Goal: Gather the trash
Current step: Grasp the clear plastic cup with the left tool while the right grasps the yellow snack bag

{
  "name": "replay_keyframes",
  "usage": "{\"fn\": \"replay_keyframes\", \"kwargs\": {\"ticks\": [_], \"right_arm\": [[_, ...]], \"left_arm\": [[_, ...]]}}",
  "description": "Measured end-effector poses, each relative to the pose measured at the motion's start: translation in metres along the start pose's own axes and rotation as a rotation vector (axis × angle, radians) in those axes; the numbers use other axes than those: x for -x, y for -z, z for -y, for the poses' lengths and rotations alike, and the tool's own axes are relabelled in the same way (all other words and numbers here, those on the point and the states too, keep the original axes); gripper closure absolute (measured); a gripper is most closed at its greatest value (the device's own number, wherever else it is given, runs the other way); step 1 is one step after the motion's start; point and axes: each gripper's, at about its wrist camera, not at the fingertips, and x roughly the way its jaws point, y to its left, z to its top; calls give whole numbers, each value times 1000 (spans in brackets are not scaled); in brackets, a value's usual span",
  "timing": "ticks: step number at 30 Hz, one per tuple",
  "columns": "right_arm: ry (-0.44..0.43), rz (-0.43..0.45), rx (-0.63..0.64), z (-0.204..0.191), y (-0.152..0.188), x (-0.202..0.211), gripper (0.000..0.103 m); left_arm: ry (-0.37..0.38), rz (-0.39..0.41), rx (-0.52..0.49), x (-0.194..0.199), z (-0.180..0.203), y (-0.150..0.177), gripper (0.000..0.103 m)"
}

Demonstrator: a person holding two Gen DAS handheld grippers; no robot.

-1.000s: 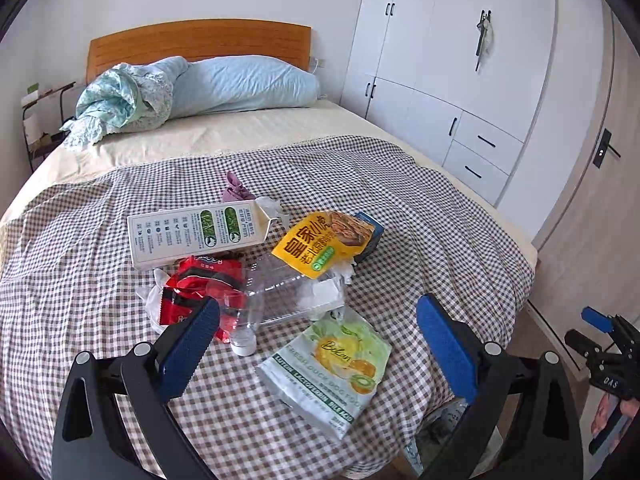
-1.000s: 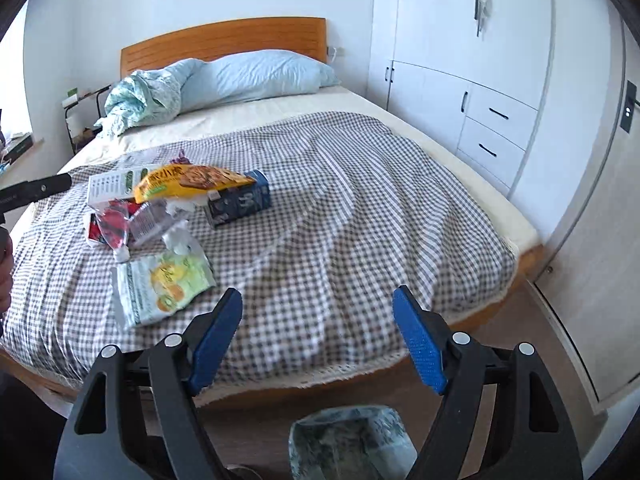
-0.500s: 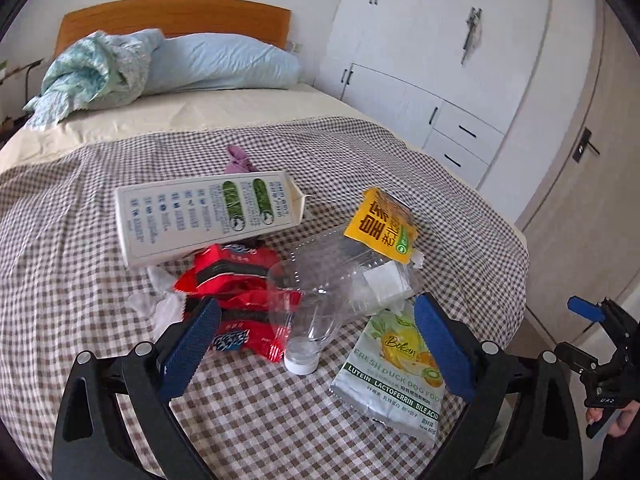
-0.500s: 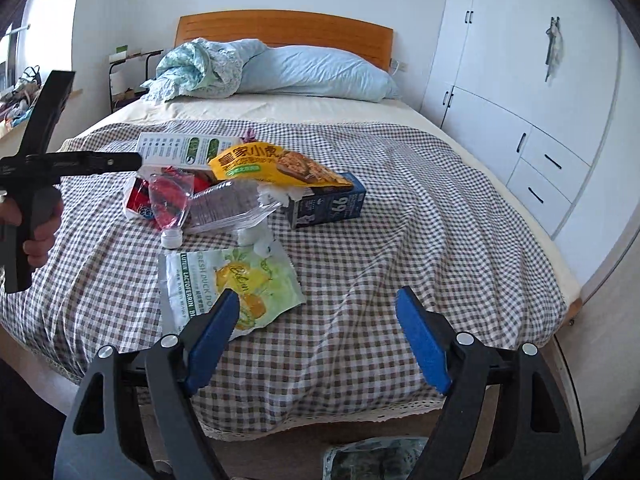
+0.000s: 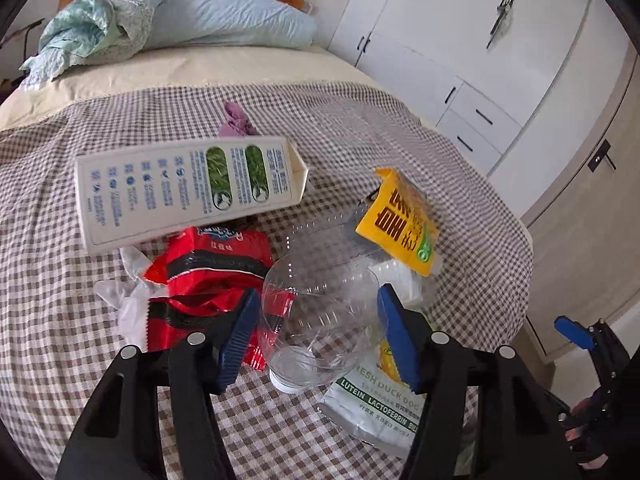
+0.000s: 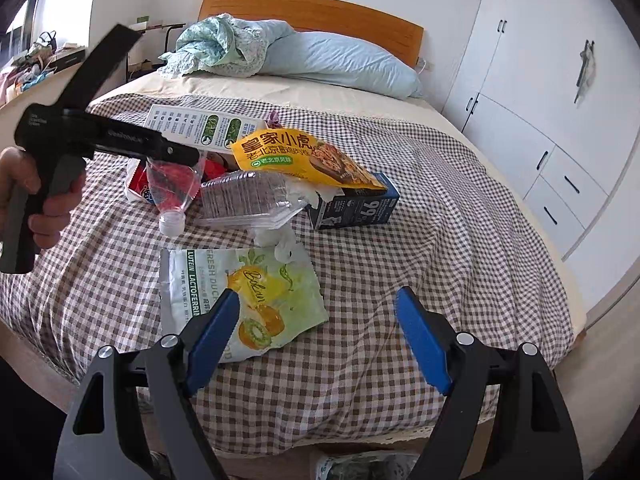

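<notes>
At the bottom centre of the left wrist view, the left gripper [image 5: 318, 340], wider a second ago, is closing around the clear bottle [image 5: 316, 320] on the checked bedspread [image 5: 48, 280], which may squirt out sideways, while the right gripper [image 6: 316, 340] hangs open over the green pouch [image 6: 240, 292].

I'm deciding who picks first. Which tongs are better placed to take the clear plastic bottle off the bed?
Left. The left tongs already straddle the clear plastic bottle near its cap end, jaws closing around it. The right tongs stand open over the green pouch, well short of the bottle.
</notes>
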Motion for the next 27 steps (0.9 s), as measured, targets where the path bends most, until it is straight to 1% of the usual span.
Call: {"fn": "replay_keyframes", "kwargs": {"ticks": [2,6,8,10,12,14,17,19,20,21,22,23,25,27], "right_arm": [[-10,8,34,-8,-9,-5,26],[-55,35,112,-30,-37,-19,26],[-48,28,138,-40,-55,-32,26],[-38,25,160,-53,-74,-46,26],[8,23,205,-70,-91,-65,26],[72,10,259,-87,-104,-88,26],[125,-33,271,-99,-115,-116,26],[200,-39,269,-101,-119,-127,26],[209,-47,263,-99,-121,-130,34],[204,-59,254,-96,-121,-134,46],[201,-78,238,-91,-123,-136,63],[206,-77,214,-84,-126,-135,68],[206,-66,188,-69,-131,-125,71],[201,-31,160,-50,-138,-105,75]], "left_arm": [[8,65,26,27,1,0,44],[-74,166,55,70,-6,2,44],[-80,201,111,85,-20,-3,44],[-67,224,179,95,-37,-6,44],[-62,242,217,100,-50,-6,44],[-60,240,243,102,-58,-8,44],[-59,248,247,105,-64,-8,44],[-64,259,235,107,-65,-8,44],[-61,264,231,107,-66,-7,44],[-54,267,229,107,-67,-8,44],[-51,269,228,107,-68,-6,44],[-49,270,228,107,-68,-6,44],[-39,270,216,106,-66,-6,44],[-34,264,209,104,-62,-7,44]]}}
